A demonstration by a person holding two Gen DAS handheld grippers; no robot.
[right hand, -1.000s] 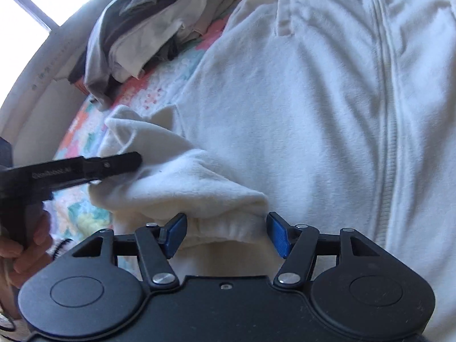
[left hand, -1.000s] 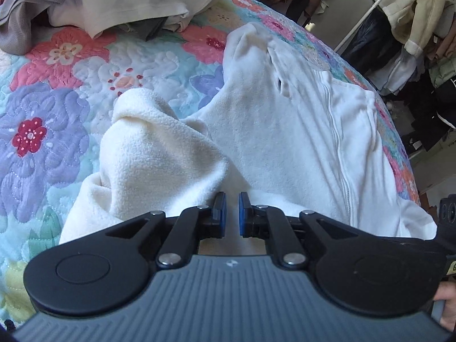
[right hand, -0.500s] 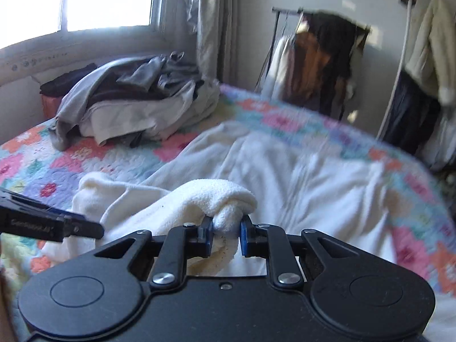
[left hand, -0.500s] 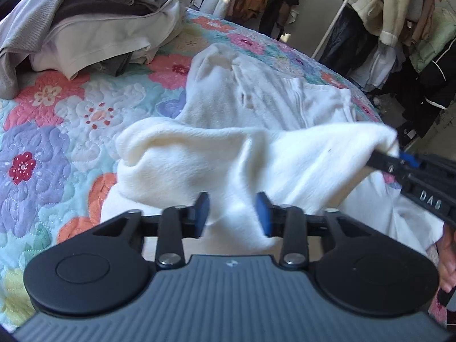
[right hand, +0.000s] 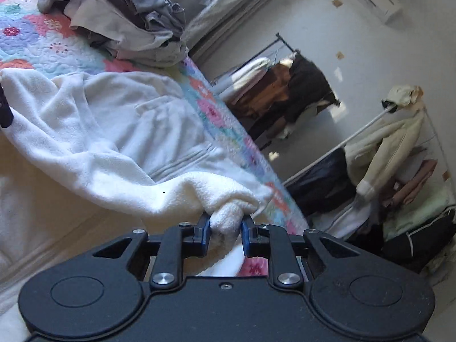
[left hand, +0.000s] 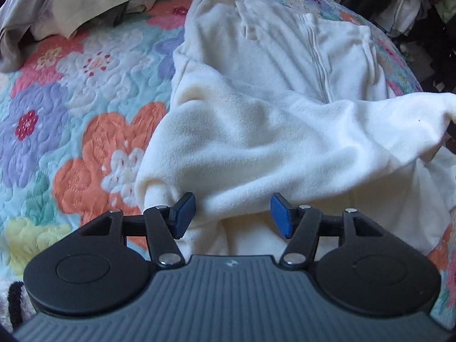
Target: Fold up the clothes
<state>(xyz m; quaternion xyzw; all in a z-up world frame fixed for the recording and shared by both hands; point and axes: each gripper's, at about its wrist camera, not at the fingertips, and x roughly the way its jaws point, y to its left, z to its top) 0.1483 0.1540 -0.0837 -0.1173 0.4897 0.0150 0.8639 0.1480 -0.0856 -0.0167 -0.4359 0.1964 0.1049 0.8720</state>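
Fleece fills most of both views: a cream-white zip jacket [left hand: 270, 108] lies spread on the bed, over a quilt [left hand: 71, 91] with big orange, purple and pink flowers. From the left wrist camera, the left tongs [left hand: 233, 215] stand wide open, the two blue pads far apart, and they hold nothing; a thick fold of the jacket sits just in front of them and between them, touching the left pad [left hand: 182, 213] as far as I can tell. This view also shows the zipper line [left hand: 319, 57] that runs up the flat part of the jacket, and at the right edge a corner of the fabric is lifted and stretched toward something dark, which is cut by the frame. The right wrist camera explains this part: the right tongs [right hand: 225, 232] are closed tight on a bunched end of the fleece, which looks like a sleeve cuff, and the cloth rises from the bed to them in a stretched band. Only this view shows the room behind: a white wall, a clothes rack [right hand: 287, 85] with brown and dark garments, and a second rack with a cream coat [right hand: 390, 142]. A pile of grey and beige clothes [right hand: 128, 25] lies on the far part of the bed, well apart from the jacket, and it appears in the left view too, at the top left corner.
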